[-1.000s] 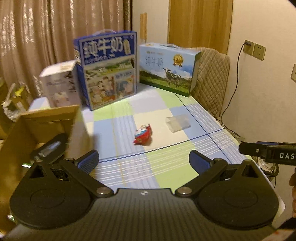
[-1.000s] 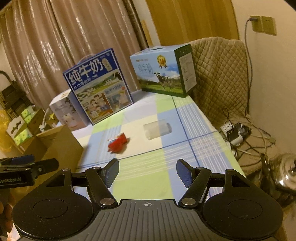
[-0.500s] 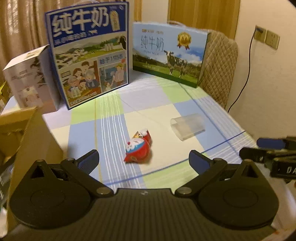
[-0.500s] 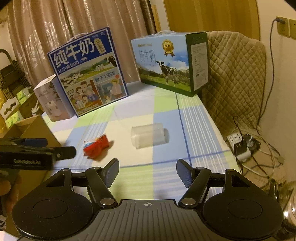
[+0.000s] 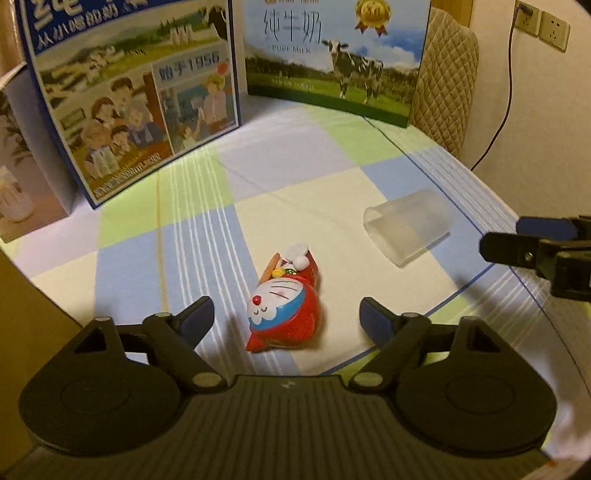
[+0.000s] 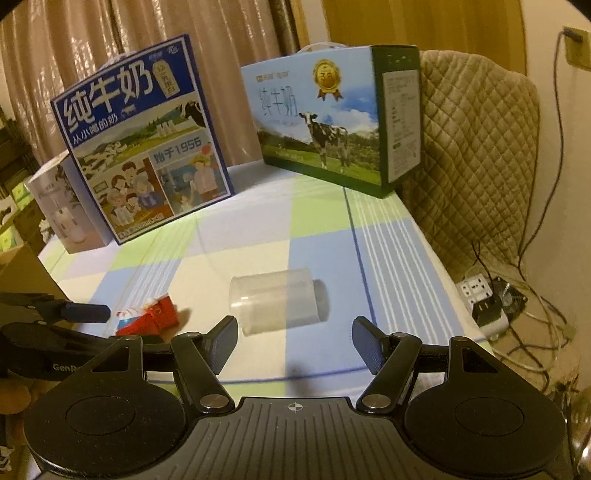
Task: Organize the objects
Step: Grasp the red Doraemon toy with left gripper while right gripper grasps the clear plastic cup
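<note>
Left hand-held gripper (image 5: 286, 319) gapes wide around the toy (image 5: 286, 308); lower it squarely, then close across the round body.

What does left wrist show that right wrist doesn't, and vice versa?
Left wrist only: the toy's face, lying between its open fingers, and the wall sockets.

Right wrist only: curtains, a power strip with tangled cables on the floor, and the side panel of the cow box.

Both: toy, clear cup lying on its side, cartoon milk box, cow box, white box, quilted chair, checked cloth, cardboard box. Each also catches the other gripper: right gripper, left gripper, both open.
</note>
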